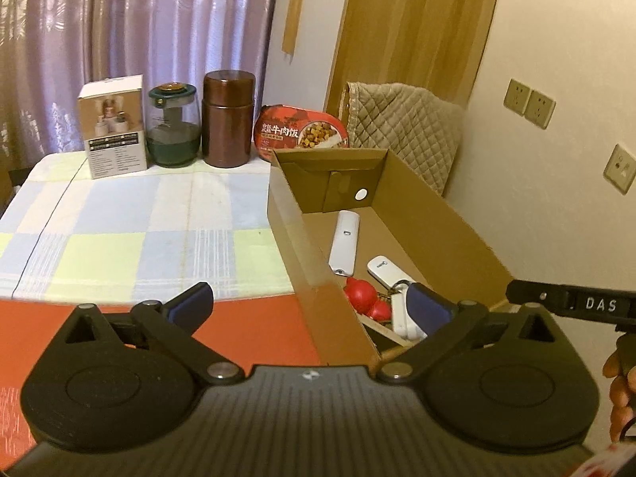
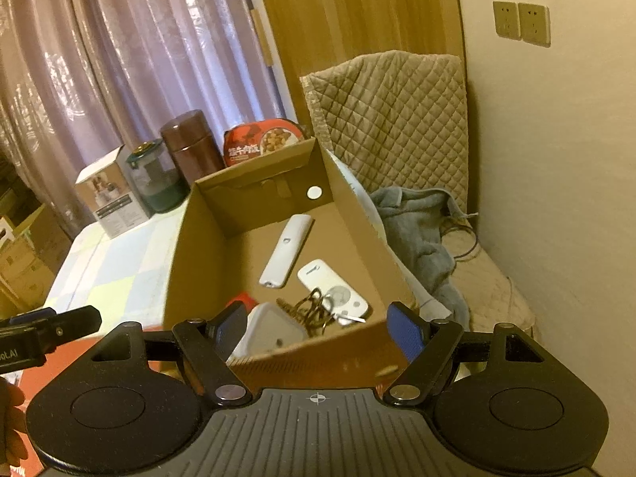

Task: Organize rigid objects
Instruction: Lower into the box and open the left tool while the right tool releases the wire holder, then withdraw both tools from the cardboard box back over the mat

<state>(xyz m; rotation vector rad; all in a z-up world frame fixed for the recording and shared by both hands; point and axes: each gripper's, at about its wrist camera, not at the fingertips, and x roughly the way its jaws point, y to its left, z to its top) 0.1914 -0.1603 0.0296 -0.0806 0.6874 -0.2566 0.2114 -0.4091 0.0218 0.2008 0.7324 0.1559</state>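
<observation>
An open cardboard box [image 1: 437, 214] [image 2: 198, 246] stands on the table's right side. On its floor lie a long white remote [image 1: 345, 244] [image 2: 286, 250], a shorter white remote [image 1: 387, 269] [image 2: 332, 288], a bunch of keys [image 2: 314, 310], a red object [image 1: 363, 298] [image 2: 242, 302] and a white rounded device [image 2: 270, 332]. My left gripper [image 1: 312, 300] hangs open over the box's near left wall, with nothing between its fingers. My right gripper [image 2: 318, 326] is open above the box's near end and holds nothing.
A white carton [image 1: 113, 127], a green-lidded glass jar [image 1: 173, 125], a brown canister [image 1: 227, 119] and a red meal bowl [image 1: 302, 131] line the table's far edge. A checked cloth [image 1: 139, 230] covers the table. A quilted chair [image 2: 389, 119] with a grey garment [image 2: 417, 230] stands on the right.
</observation>
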